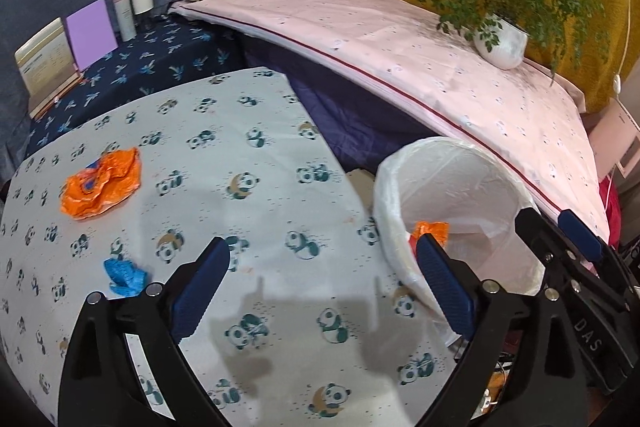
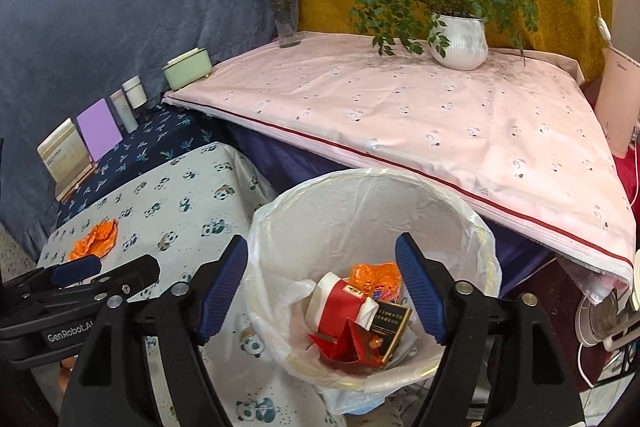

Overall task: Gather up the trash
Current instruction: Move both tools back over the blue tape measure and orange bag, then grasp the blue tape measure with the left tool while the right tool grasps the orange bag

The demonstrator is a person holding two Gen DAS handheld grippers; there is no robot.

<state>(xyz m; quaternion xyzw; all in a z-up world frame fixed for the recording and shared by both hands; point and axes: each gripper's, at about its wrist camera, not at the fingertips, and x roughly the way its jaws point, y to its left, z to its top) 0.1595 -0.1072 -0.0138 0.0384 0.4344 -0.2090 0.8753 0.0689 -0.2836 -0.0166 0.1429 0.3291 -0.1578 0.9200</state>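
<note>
A crumpled orange wrapper (image 1: 102, 187) and a small crumpled blue wrapper (image 1: 125, 275) lie on the panda-print table (image 1: 260, 155). My left gripper (image 1: 324, 283) is open and empty above the table's near right part. A white bin with a plastic liner (image 2: 372, 211) stands at the table's right edge; it holds red, white and orange trash (image 2: 360, 315). My right gripper (image 2: 322, 283) is open and empty directly over the bin's mouth. The bin (image 1: 460, 195) and the right gripper (image 1: 560, 231) also show in the left wrist view, and the orange wrapper (image 2: 96, 239) in the right wrist view.
A pink-covered higher table (image 2: 400, 107) stands behind the bin, with a potted plant (image 2: 460, 39), a flower vase (image 2: 286, 19) and a green box (image 2: 186, 69). A dark blue surface (image 1: 160, 59) holds a calendar, a purple card and white bottles.
</note>
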